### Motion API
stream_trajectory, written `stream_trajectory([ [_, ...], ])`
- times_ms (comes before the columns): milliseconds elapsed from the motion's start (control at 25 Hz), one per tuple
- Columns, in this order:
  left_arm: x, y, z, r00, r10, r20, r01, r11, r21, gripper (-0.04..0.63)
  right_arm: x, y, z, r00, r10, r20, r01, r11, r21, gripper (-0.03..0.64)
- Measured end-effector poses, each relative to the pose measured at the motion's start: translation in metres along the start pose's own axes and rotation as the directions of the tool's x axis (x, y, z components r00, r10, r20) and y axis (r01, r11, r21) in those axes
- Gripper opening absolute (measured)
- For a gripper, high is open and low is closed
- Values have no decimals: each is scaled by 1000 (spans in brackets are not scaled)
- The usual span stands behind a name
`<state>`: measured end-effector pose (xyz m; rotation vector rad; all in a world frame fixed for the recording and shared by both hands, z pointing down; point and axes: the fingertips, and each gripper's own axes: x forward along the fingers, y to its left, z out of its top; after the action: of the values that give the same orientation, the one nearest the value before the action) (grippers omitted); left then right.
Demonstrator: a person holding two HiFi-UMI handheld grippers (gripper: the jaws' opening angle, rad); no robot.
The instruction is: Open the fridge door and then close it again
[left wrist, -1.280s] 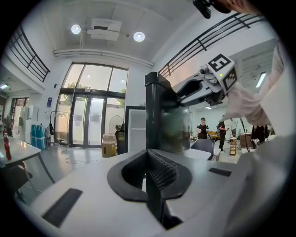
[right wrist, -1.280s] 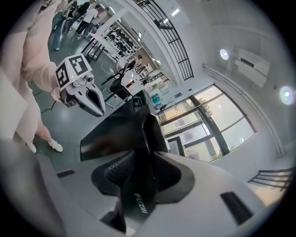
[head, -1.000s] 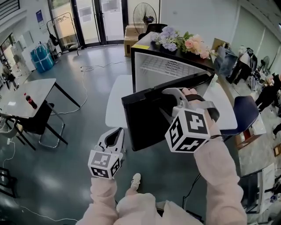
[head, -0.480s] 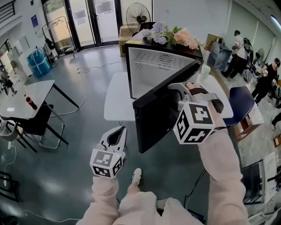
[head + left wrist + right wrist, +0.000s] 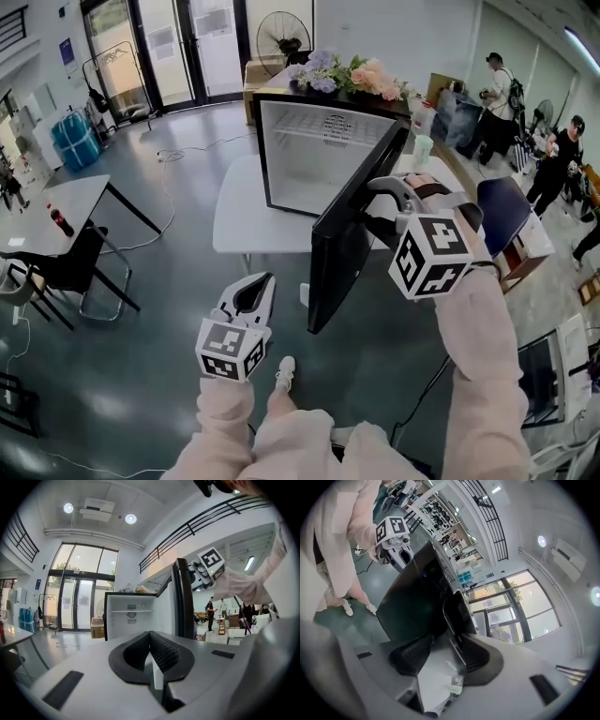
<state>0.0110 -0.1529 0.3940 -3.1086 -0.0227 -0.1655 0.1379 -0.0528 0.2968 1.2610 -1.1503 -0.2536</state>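
**Head view.** A small black box-shaped fridge [image 5: 323,155] with a white interior is seen on a white table [image 5: 239,220]. Its flat black door [image 5: 342,258] is swung wide open. The right gripper [image 5: 377,204] is set over the door's top edge, which is taken in between its jaws. From this gripper the door panel hangs straight below. The long top edge runs ahead to the hinge at the cabinet's right corner and back towards the person. The open cabinet lies ahead and to the left of it. The left gripper [image 5: 255,289] is held lower and well apart from the door, to its left.

**Left gripper view.** The jaws are seen drawn together at their tips, with nothing between them. The open cabinet lies straight ahead of them, and the door stands ahead to the right, edge-on.

**Right gripper view.** The jaws are wide and opening. The thin door edge [image 5: 452,616] is seen between them, close against the right pad, while a gap is left at the left pad, so the door is not judged to be clamped.

The opening half of the task is judged done. For closing, the door must be swung towards the cabinet, ahead-left of the right gripper, which is much the nearer of the two.
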Motion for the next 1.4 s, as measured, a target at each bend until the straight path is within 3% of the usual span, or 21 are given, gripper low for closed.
stream_trajectory([
  [200, 2, -22, -2, 999, -33, -4, 33, 999, 3, 11, -19, 10, -19, 1000, 12, 3, -12, 1000, -29, 199],
  [800, 0, -76, 1, 993, -121, 4, 121, 992, 29, 11, -65, 36, -82, 994, 29, -108, -40, 994, -106, 209],
  [1400, -14, -75, -9, 995, -99, -15, 99, 995, 22, 11, -68, 36, -85, 995, 13, -94, -24, 993, -117, 209],
])
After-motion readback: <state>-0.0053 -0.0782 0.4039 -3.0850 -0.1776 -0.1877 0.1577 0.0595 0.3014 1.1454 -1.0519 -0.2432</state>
